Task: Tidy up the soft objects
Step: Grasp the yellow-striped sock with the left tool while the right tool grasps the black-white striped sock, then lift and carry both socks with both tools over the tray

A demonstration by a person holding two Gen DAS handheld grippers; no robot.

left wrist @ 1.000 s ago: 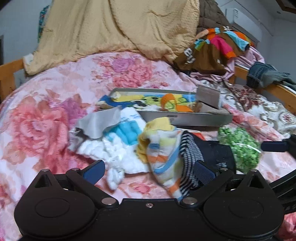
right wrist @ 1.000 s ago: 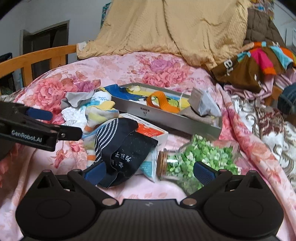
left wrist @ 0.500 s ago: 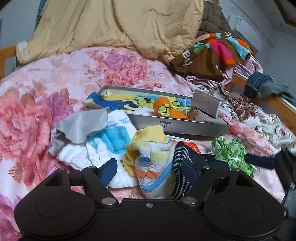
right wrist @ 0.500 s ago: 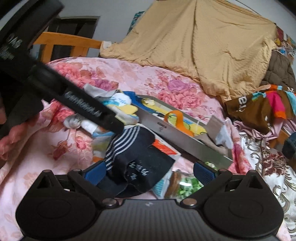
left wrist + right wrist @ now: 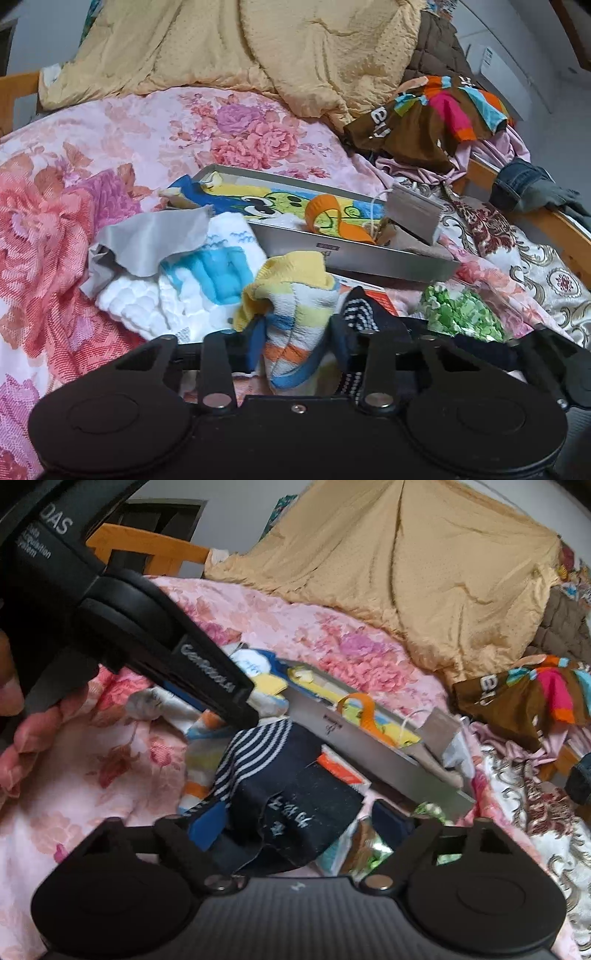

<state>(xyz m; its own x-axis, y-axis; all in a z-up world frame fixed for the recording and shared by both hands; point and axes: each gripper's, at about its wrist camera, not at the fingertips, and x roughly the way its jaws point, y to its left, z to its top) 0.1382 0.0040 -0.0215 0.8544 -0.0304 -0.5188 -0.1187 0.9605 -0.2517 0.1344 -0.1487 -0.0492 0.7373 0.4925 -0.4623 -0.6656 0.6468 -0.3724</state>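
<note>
A pile of soft things lies on the flowered bed. A yellow, orange and blue striped sock (image 5: 295, 310) sits between the fingers of my left gripper (image 5: 295, 343), which is closed in around it. A white and blue cloth (image 5: 199, 284) and a grey cloth (image 5: 155, 236) lie to its left. A navy sock with a striped cuff (image 5: 280, 779) lies between the fingers of my right gripper (image 5: 299, 823), which is open around it. The left gripper's body (image 5: 147, 638) crosses the right wrist view at upper left.
A shallow metal tray (image 5: 369, 256) with a cartoon cloth and an orange band stands behind the pile. A bag of green bits (image 5: 458, 314) lies to the right. A tan quilt (image 5: 240, 48) and heaped clothes (image 5: 436, 122) are at the back. A wooden bed rail (image 5: 546, 221) runs on the right.
My left gripper has moved forward and closed in on the striped sock. My right gripper has moved forward over the navy sock, and its fingers have narrowed a little.
</note>
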